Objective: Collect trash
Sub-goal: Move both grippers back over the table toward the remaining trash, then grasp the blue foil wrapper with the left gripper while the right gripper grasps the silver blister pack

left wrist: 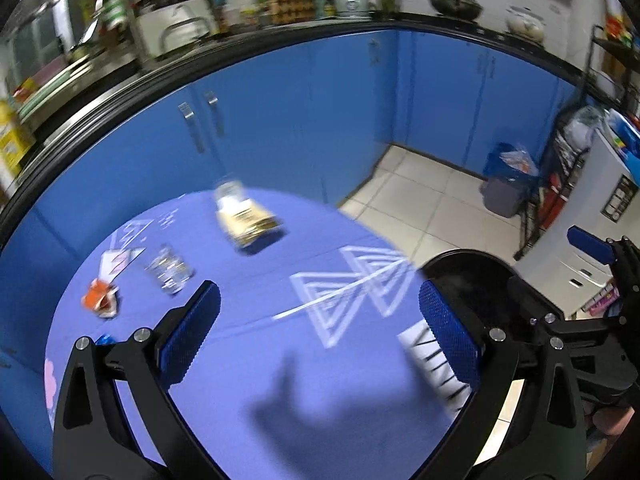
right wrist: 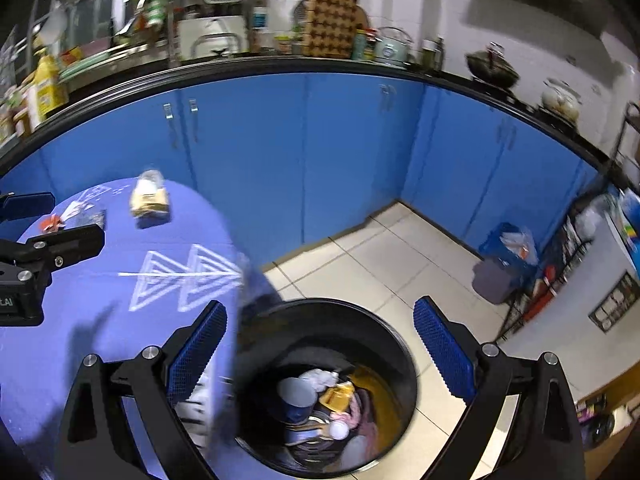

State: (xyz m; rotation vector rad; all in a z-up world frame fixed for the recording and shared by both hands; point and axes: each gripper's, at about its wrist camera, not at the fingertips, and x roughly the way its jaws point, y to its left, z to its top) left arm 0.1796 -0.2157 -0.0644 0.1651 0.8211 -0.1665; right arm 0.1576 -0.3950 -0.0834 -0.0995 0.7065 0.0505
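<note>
Hovering wide open and empty above the black bin (right wrist: 320, 380), the right hand-held gripper (right wrist: 320, 356) could, reaching carelessly, knock the wrappers (right wrist: 149, 199) far ahead-left off the table (right wrist: 100, 320).

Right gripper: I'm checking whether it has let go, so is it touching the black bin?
Apart. In the right wrist view the right gripper hangs open over the black bin, its rim visible between the jaws.

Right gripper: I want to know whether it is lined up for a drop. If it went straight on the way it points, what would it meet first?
Probably the open black bin: the right gripper, open and empty, frames its mouth and the trash inside. Depth is unclear, though.
</note>
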